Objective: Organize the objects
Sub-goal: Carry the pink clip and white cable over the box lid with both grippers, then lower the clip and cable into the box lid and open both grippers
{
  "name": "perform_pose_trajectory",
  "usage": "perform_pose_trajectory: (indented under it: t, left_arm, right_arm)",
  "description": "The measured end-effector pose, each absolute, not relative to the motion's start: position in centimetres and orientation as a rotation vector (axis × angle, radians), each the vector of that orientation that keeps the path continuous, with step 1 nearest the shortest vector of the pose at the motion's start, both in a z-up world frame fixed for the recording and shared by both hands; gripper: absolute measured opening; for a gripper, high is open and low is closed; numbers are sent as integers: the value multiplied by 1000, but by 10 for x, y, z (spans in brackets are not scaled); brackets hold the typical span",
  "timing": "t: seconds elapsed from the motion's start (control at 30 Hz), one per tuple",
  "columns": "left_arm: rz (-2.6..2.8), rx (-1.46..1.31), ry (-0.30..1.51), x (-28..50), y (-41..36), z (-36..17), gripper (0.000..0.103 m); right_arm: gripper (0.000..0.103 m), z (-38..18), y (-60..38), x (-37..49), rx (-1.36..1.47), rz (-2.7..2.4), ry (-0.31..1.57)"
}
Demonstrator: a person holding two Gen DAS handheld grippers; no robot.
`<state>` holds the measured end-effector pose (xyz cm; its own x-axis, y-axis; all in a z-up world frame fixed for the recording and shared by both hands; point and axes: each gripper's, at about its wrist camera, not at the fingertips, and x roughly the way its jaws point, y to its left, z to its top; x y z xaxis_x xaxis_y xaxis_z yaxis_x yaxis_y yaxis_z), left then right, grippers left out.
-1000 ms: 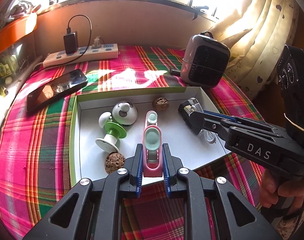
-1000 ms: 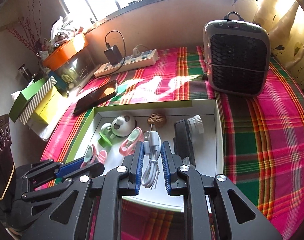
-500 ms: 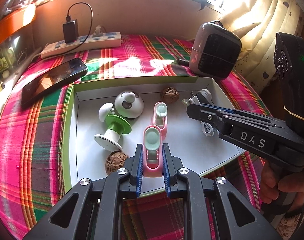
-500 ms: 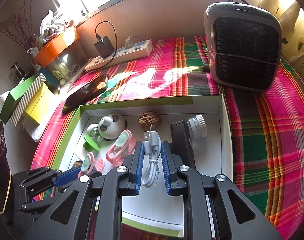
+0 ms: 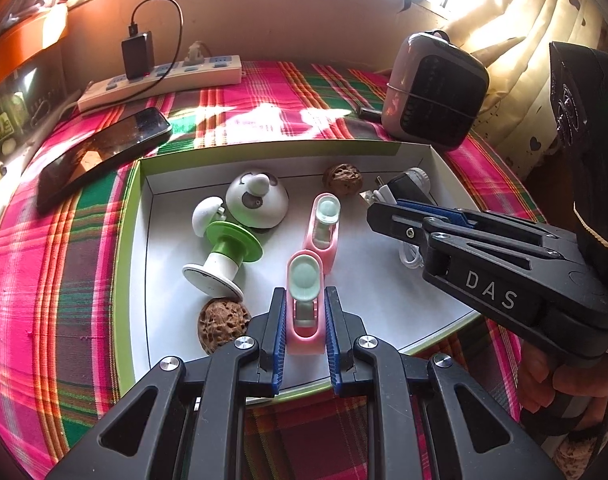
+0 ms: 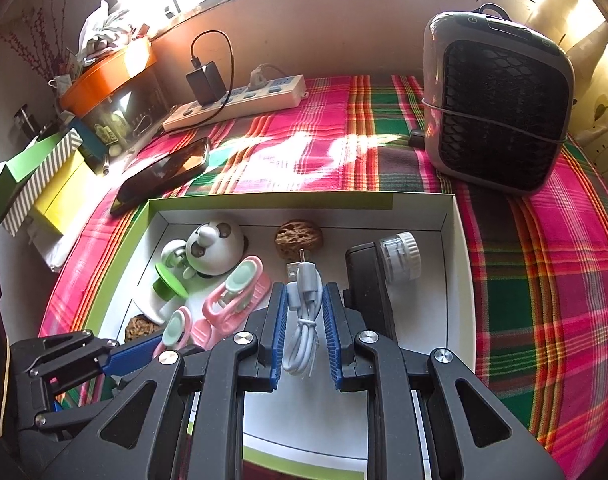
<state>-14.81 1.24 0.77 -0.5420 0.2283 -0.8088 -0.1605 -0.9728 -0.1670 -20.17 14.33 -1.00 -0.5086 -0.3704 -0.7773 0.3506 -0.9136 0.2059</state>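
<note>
A shallow white box [image 5: 144, 248] with a green rim sits on a plaid tablecloth [image 5: 56, 264] and carries everything being sorted. Along its far wall lie a walnut [image 5: 342, 179] and a panda-faced dome [image 5: 257, 200]; leaning against the dome toward the left wall is a green-and-white spool-shaped toy [image 5: 224, 252], and a second walnut [image 5: 223, 323] rests near the front-left corner. A black block with a clear ribbed cap [image 6: 397, 258] stands in the far right corner. Beyond the box, a phone [image 5: 104, 156] lies off the far-left corner, a power strip [image 5: 164, 84] with a charger plugged in runs along the wall, and a small heater [image 6: 495, 116] stands off the far-right corner.

The left gripper [image 5: 304, 334] has its jaws narrowed onto a pink clip [image 5: 304, 304] near the front edge; a second pink clip [image 5: 323, 228] lies just ahead of it at the box's middle. The right gripper [image 6: 304, 328] clamps a coiled white USB cable [image 6: 304, 312] at the right half of the box, its plug pointing at the far walnut, with the black block close beside its right finger.

Compared with a second ago, both grippers have kept their grips, and both cameras have moved closer in over the box. The held clip has drawn back slightly from its twin, which lay against it a second ago.
</note>
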Motion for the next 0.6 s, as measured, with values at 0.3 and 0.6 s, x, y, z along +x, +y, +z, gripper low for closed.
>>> perform_pose_trajectory:
  t: [0.3, 0.6]
  left_arm:
    - [2573, -1383, -120, -150, 11, 7, 16]
    - [2577, -1384, -109, -150, 12, 7, 16]
  right_arm:
    - [19, -13, 138, -201, 1259, -2418, 10]
    - [19, -14, 137, -202, 1265, -2423, 9]
